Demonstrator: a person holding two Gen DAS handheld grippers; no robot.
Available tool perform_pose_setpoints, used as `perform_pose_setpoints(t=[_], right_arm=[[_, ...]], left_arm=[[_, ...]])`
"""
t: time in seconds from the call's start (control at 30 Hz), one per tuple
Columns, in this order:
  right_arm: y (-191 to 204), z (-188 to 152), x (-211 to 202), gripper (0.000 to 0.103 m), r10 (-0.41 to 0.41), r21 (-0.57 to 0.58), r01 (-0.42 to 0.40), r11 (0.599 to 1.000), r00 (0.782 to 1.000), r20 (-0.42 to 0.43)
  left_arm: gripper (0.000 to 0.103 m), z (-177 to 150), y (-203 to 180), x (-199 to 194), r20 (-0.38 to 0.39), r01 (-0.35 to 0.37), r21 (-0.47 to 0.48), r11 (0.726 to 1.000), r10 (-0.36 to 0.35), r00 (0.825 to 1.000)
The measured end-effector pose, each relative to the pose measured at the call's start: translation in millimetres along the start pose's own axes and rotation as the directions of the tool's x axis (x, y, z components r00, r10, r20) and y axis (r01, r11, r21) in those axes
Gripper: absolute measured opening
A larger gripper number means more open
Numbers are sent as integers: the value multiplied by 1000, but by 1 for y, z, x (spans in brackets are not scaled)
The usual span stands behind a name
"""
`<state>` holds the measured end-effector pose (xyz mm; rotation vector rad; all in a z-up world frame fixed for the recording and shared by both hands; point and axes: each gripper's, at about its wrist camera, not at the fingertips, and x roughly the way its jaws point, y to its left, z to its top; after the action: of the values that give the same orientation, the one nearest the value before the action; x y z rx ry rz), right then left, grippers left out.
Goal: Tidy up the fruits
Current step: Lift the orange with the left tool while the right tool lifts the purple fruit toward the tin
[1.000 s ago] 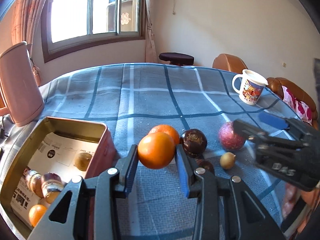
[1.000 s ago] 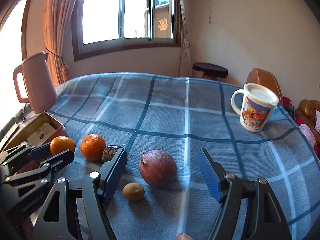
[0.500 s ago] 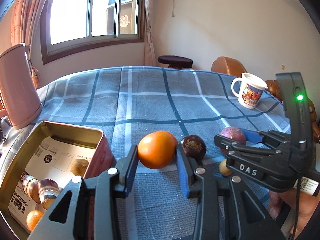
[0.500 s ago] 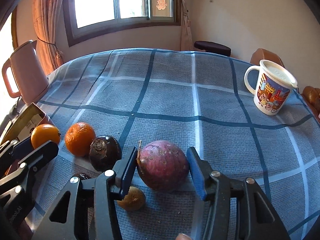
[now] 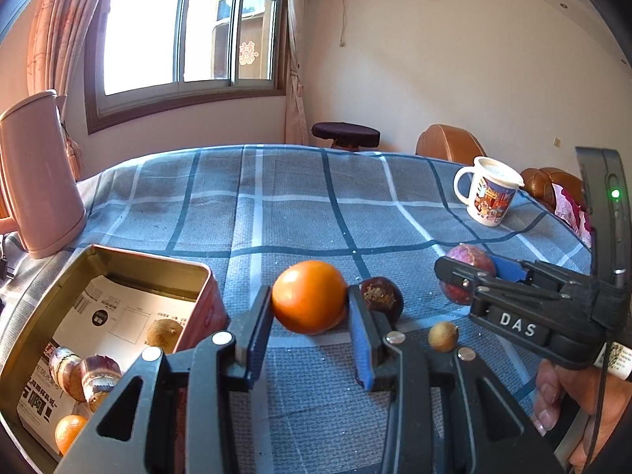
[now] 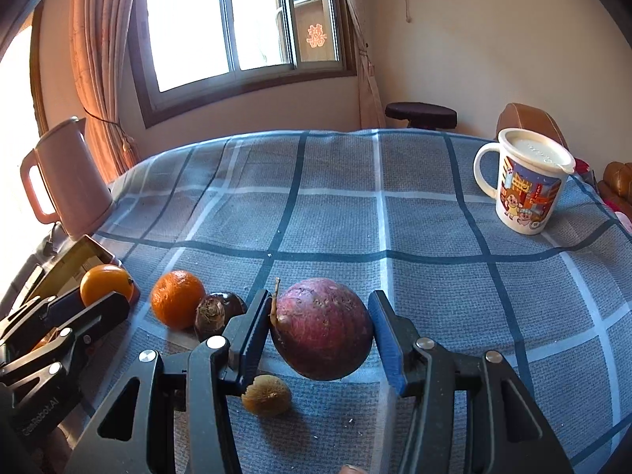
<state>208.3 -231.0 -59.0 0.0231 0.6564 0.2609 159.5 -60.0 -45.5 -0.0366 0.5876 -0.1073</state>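
Note:
My left gripper (image 5: 310,300) is shut on a smooth orange fruit (image 5: 308,296), held just right of an open metal tin (image 5: 158,264). Several fruits lie in the tin, among them a brown one (image 5: 164,331). My right gripper (image 6: 322,312) is shut on a round purple-red fruit (image 6: 322,328) with a dry stem. In the left wrist view that gripper (image 5: 470,266) reaches in from the right. On the cloth between them lie a mandarin (image 6: 177,304), a dark purple fruit (image 6: 215,312) and a small brown fruit (image 6: 266,395). The right wrist view shows the left gripper (image 6: 94,300) at the far left.
A pink kettle (image 5: 39,173) stands at the table's left edge behind the tin. A lidded cartoon mug (image 6: 521,189) stands at the far right. The blue checked tablecloth (image 6: 335,217) stretches back to a stool and brown chairs. A hand (image 5: 568,399) grips the right gripper's handle.
My right gripper came forward around the purple-red fruit and its jaws closed onto it. My left gripper kept its hold on the orange fruit and stayed in place.

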Motion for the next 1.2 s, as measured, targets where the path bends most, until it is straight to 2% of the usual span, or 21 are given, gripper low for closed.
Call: perform_pose_setpoints(t=[0.43,1.2], right_arm=[[7,-2,-25,52,-3,-30,8,1000,991,134],[15,-8,-49,52,-7,-61,25,998,962,272]], left_arm=[[39,-1,-2,-10,51,-11,13,1000,11,999],[39,-2,-6,-23,125,-28,27,999,24,992]])
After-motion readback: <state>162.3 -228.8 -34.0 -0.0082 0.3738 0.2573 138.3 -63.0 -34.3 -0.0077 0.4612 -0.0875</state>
